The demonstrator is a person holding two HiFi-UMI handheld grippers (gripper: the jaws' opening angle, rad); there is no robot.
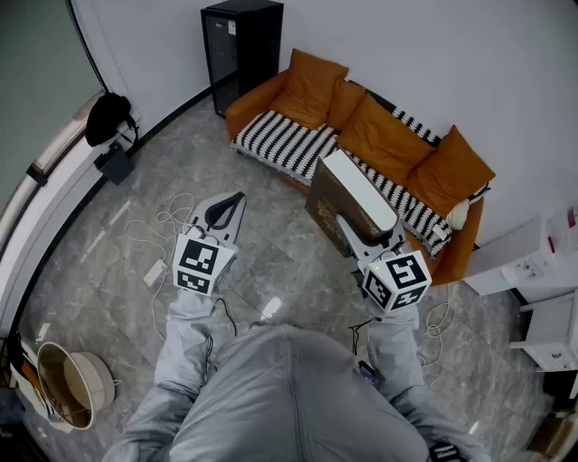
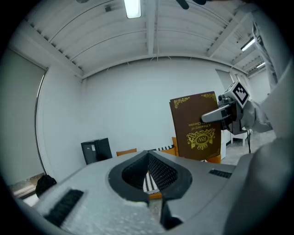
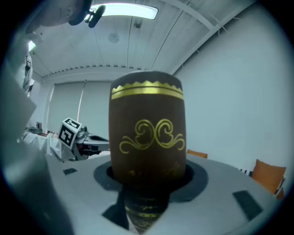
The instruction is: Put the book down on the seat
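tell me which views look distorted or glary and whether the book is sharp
Head view: even light, mild bend, book sharp. Left gripper view: strong fisheye, dark corners, ceiling lamp blown out, cover print legible. Right gripper view: same fisheye, lamp glare on top, book close, its lower end soft.

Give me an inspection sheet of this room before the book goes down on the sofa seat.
Surface: sofa seat, striped cover, orange cushions along the back.
Job's things: brown book held in the air, not yet on the seat.
Clutter: woven basket on the floor; black bag by the rail.
Grippers: right gripper shut on the book; left gripper shut, empty.
Cables: white cables loose on the floor.
Surroundings: black cabinet, white unit, grey floor.
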